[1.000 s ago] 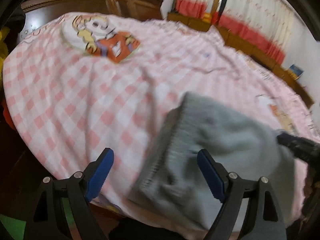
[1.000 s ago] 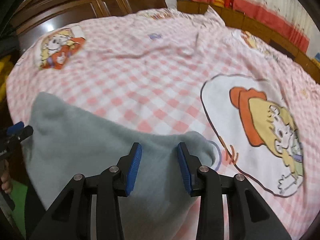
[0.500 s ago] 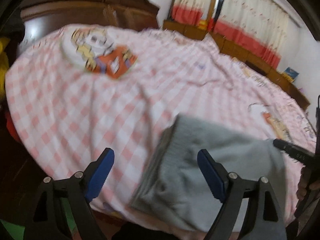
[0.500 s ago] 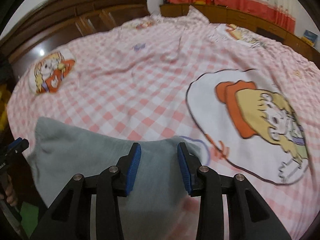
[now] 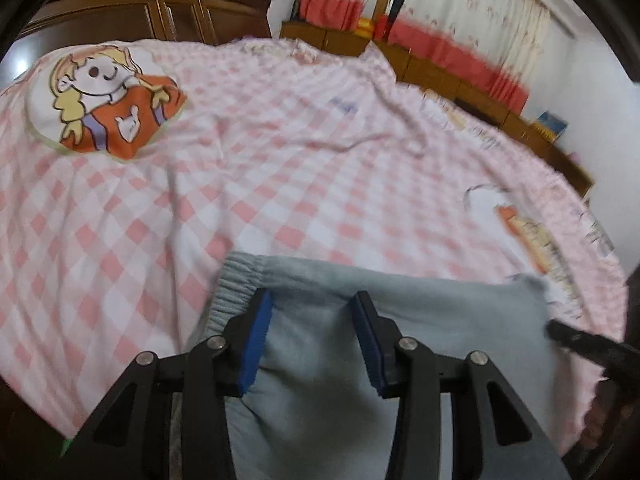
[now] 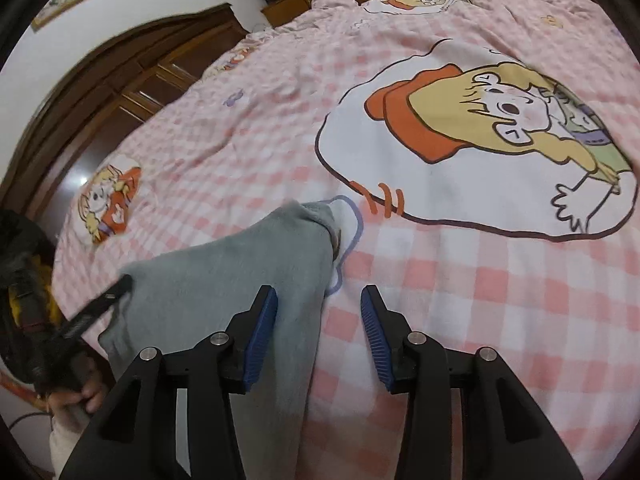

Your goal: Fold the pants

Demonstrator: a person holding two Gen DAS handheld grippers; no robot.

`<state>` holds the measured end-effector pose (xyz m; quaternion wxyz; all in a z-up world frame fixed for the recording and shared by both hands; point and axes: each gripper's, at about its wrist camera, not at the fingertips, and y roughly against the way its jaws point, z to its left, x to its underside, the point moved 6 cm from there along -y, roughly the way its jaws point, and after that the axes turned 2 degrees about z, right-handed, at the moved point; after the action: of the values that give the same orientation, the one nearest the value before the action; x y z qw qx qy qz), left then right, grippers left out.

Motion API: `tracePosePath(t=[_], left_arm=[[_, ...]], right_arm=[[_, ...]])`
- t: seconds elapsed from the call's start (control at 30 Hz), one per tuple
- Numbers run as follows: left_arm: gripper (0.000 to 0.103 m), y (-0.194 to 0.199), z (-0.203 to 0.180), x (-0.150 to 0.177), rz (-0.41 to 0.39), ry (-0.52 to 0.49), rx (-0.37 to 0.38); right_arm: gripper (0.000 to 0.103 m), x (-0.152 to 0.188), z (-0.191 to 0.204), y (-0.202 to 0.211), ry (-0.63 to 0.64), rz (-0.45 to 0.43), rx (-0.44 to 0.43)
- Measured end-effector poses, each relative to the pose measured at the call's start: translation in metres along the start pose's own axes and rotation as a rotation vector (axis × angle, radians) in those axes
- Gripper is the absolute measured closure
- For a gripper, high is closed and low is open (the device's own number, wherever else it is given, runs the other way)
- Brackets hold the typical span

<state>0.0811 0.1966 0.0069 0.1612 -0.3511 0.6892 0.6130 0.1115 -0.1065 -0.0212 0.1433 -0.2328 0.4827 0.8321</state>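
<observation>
One pair of grey pants (image 5: 420, 320) is laid at the near edge of the bed (image 5: 280, 184). Two grippers are seen: the left gripper (image 5: 310, 320) is parted over the waistband, gripping nothing; the right gripper (image 6: 318, 316) is parted beside the leg end, empty.

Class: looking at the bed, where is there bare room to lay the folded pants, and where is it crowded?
Free: the checked sheet between the two cartoon prints, beyond the pants. Crowded: the near edge, where the pants lie under the left gripper and right gripper.
</observation>
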Motion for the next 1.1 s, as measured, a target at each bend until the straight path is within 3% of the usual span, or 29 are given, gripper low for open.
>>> tracePosePath(t=[0.1,0.27,0.3,0.37,0.43,0.57,0.67,0.7,0.77,0.87,0.9,0.97,1.0,1.07,1.1], left_arm=[[0.056,-0.005,0.003,-0.001,-0.005,-0.023,-0.029],[0.056,0.013,0.008,0.001,-0.018,0.004,-0.009],[0.053,0.021,0.011,0.0,-0.038,0.016,-0.013],[0.034,0.03,0.021,0.0,-0.061,0.028,-0.073],[0.028,0.035,0.035,-0.001,-0.084,0.044,-0.119],[0.026,0.016,0.051,0.008,-0.003,0.086,-0.057],[0.025,0.003,0.055,0.014,0.017,0.151,0.01],[0.026,0.003,0.055,0.015,0.016,0.18,0.037],[0.028,0.005,0.049,0.019,0.014,0.192,0.081],[0.029,0.01,0.039,0.025,0.007,0.137,0.062],[0.032,0.012,0.037,0.027,0.004,0.123,0.05],[0.052,0.019,0.037,0.028,-0.012,0.105,0.007],[0.056,0.023,0.037,0.028,-0.018,0.106,0.003],[0.072,0.035,0.038,0.027,-0.044,0.121,0.003],[0.073,0.042,0.039,0.027,-0.056,0.133,0.009]], right_arm=[[0.054,-0.001,0.005,-0.009,0.037,-0.009,-0.008],[0.053,-0.011,0.01,-0.02,0.03,-0.015,-0.057],[0.053,-0.012,0.011,-0.023,0.02,-0.009,-0.069],[0.053,-0.015,0.012,-0.027,-0.001,0.0,-0.093],[0.053,-0.015,0.012,-0.029,-0.007,0.002,-0.092],[0.053,-0.014,0.012,-0.031,0.02,-0.018,-0.093],[0.053,-0.013,0.014,-0.034,0.033,-0.023,-0.076],[0.057,-0.013,0.015,-0.033,0.034,-0.026,-0.068],[0.068,-0.011,0.019,-0.029,0.029,-0.041,-0.064],[0.086,-0.008,0.025,-0.015,0.028,-0.085,-0.062],[0.088,-0.007,0.027,-0.009,0.032,-0.104,-0.066],[0.089,-0.007,0.037,0.01,0.055,-0.156,-0.082],[0.089,-0.007,0.043,0.019,0.076,-0.177,-0.088],[0.09,-0.005,0.057,0.04,0.127,-0.22,-0.101],[0.09,-0.004,0.065,0.051,0.145,-0.234,-0.117]])
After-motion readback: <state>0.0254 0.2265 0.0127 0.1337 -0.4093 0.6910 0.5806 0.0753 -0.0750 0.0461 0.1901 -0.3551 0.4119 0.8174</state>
